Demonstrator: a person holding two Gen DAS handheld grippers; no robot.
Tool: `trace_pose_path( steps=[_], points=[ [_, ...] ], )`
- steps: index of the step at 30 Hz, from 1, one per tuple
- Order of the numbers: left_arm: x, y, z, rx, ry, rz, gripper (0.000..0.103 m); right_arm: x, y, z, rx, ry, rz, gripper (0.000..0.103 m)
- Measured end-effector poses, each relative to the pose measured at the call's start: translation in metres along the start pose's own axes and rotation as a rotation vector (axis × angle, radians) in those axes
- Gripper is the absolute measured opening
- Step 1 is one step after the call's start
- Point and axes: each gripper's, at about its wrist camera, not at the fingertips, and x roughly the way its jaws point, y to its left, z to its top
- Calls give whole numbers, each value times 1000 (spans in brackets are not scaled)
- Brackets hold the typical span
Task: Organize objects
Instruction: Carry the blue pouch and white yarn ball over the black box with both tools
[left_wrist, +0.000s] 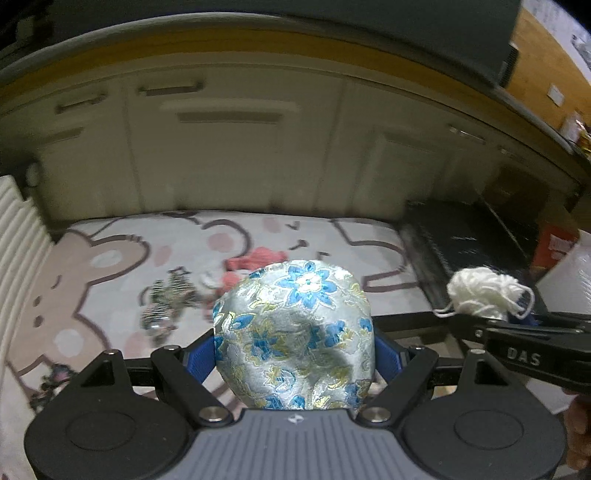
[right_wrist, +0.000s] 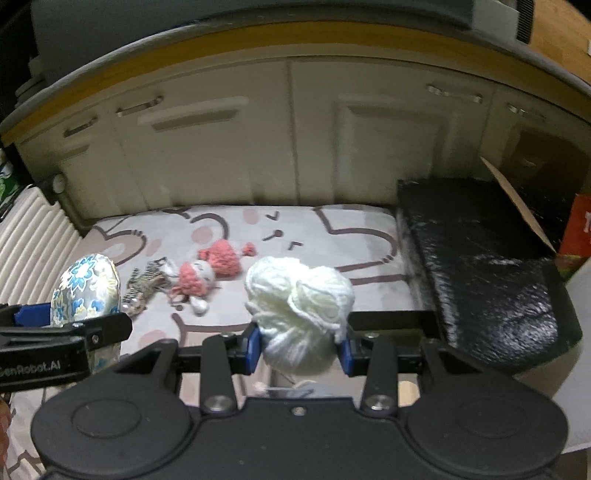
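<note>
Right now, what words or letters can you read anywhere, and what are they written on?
"DAS" on the right gripper, seen from the left wrist camera.
"GenRobot.AI" on the left gripper, first letter cut off.
White print on the red-orange box: too blurred to read.

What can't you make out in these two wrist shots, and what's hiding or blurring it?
- Inside of the black box: right wrist view shows only its dark top and side.
- Patterned little thing on the mat: left wrist view, motion blur.
- Floral pouch bottom: hidden behind the left gripper body.
- White yarn ball underside: hidden by the right gripper.
</note>
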Motion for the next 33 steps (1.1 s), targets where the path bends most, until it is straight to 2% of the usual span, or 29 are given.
trace_pose_path(
  steps=[11, 19, 24, 28, 33],
  points=[
    [29, -47, 1, 121, -8, -98, 84, 14, -48, -7, 105, 25, -49, 42],
    [57, -63, 5, 131, -77, -173, 84, 35, -73, -16, 155, 92, -67, 42],
    [83, -74, 1, 145, -64, -200, 84, 44, -89, -23, 194, 129, -94, 42],
    [101, -83, -1, 142, -56, -229, 84, 45, -102, -25, 226, 130, -101, 42],
    [121, -94, -6, 153, -64, -230, 84, 45, -110, -25, 230, 132, -95, 42]
  ],
)
